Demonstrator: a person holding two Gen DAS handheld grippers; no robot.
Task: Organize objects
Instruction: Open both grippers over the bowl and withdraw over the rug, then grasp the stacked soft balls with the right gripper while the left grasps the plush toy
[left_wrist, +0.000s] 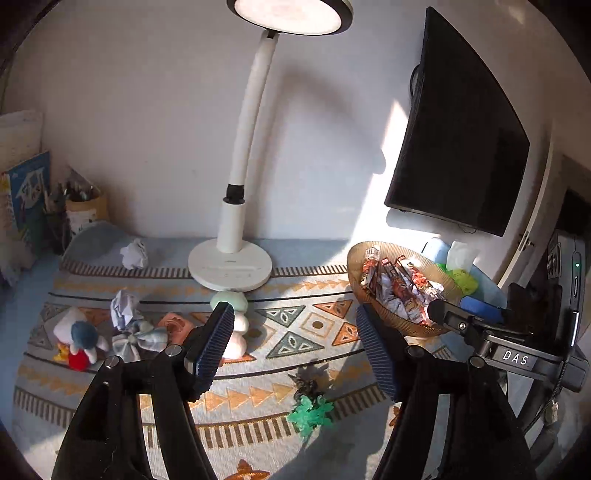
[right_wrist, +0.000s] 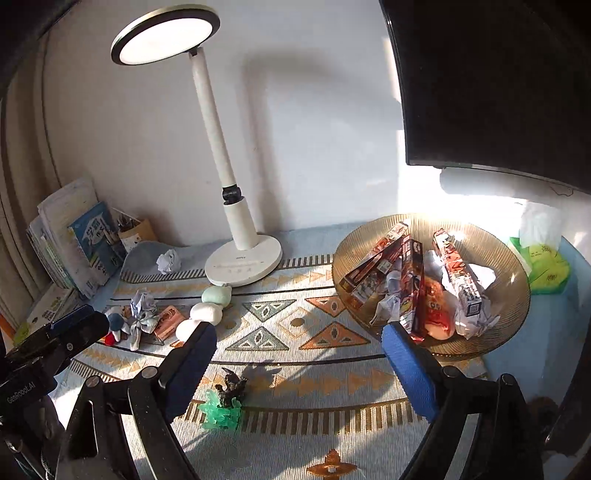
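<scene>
Woven cloth in blue, orange and grey triangles (right_wrist: 317, 373) covers the desk beneath both grippers, apparently laid as the sorting surface. Beyond the fingers a white desk lamp (right_wrist: 236, 236) stands against the wall. Past the right gripper's (right_wrist: 295, 365) right finger sits a ribbed amber bowl (right_wrist: 513, 295), seemingly the collection point: snack packets and crumpled wrappers (right_wrist: 410, 291) are heaped inside it. Off past the left gripper's (left_wrist: 295, 354) left finger lie loose items judged to await sorting: a plush toy (left_wrist: 79, 343), a paper ball (left_wrist: 123, 308) and a pale bead-shaped stack (left_wrist: 236, 332). Between the right gripper's fingers, near the left one, a small dark figure on a green base (right_wrist: 223, 400) rests on the cloth. Both grippers hover with fingers spread wide, holding nothing. Readable lettering: "DAS" on the right gripper's body in the left view, "GenRobot.AI" on the left gripper's body in the right view.
</scene>
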